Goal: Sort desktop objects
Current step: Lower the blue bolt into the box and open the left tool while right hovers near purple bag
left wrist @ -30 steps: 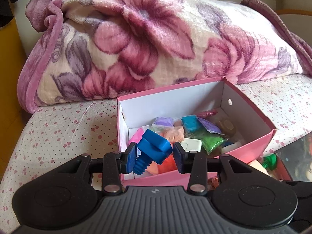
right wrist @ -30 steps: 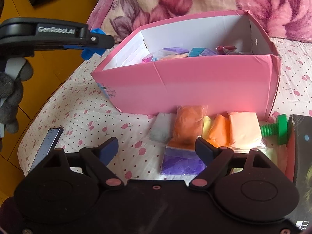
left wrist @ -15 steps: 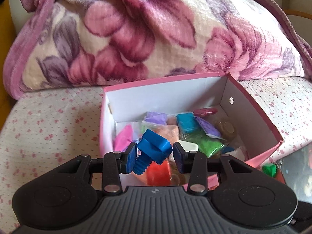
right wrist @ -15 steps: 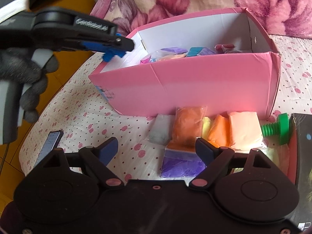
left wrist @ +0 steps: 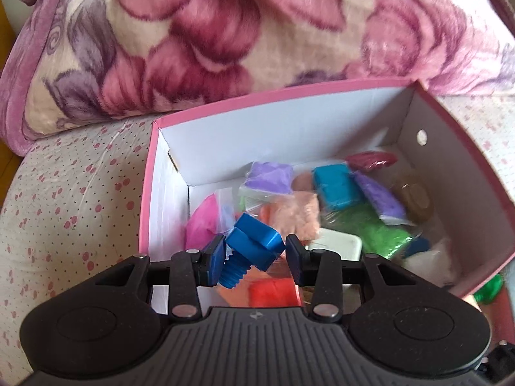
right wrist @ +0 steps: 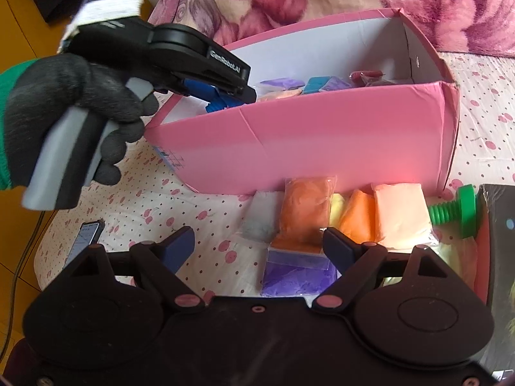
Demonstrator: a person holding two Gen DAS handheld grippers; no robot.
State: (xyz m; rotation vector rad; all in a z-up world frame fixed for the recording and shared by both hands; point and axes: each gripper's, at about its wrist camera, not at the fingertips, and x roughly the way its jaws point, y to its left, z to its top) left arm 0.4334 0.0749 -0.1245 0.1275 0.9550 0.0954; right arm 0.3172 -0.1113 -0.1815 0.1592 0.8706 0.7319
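Floral blanket (left wrist: 225,32) lies bunched beyond the left tool, on a dotted bed sheet (left wrist: 70,186); no tabletop shows. Pink box (right wrist: 322,135), open-topped and white inside, stands just ahead of both tools and holds a heap of bagged clay (left wrist: 334,186) in purple, teal, green, peach and pink.

Left tool (left wrist: 254,254), held by a gloved hand (right wrist: 74,106), is closed on the blue bolt (left wrist: 254,241), head forward and threaded shank angled down to the tool's left. A second ago this tool stood short of the box's near wall; half a second ago it was at the rim; it now reaches over the wall, with the bolt above the box's near-left corner. Judged from this, the bolt is being carried to the box and is well placed to be let go there.

Right tool (right wrist: 257,251) hangs wide with nothing between its fingers, as it did a second ago, low over the sheet in front of the box. Directly ahead of it lie an orange packet (right wrist: 305,212), a purple packet (right wrist: 296,280) nearest its fingers, and a pale peach packet (right wrist: 400,212) to its right. Green bolt (right wrist: 457,212) lies farther right. These remain outside the box, so sorting looks unfinished.
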